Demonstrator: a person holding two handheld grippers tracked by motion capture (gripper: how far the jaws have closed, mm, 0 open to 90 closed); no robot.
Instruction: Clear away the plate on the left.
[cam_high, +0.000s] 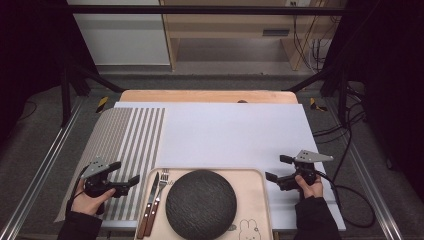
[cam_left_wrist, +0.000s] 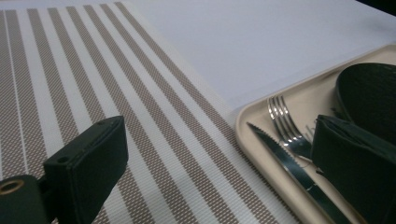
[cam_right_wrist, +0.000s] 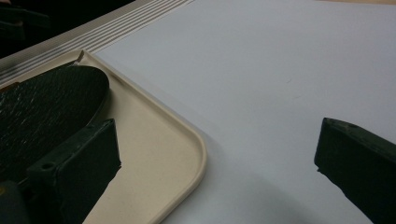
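Both our grippers, left (cam_high: 127, 172) and right (cam_high: 276, 168), are released; the knife (cam_left_wrist: 299, 173) sits between the left fingers (cam_left_wrist: 88, 163), and clenching might catch the fork (cam_left_wrist: 286, 125) too.

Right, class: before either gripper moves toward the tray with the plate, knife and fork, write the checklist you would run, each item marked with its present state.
1. Left gripper open and empty: ok.
2. Right gripper open and empty: ok.
3. Knife and fork lie side by side in the tray, left of the dark plate: ok.
4. Both grippers apart from the tray: ok.
5. Striped placemat lies flat on the white sheet: ok.
6. Anything under the plate: cannot tell.
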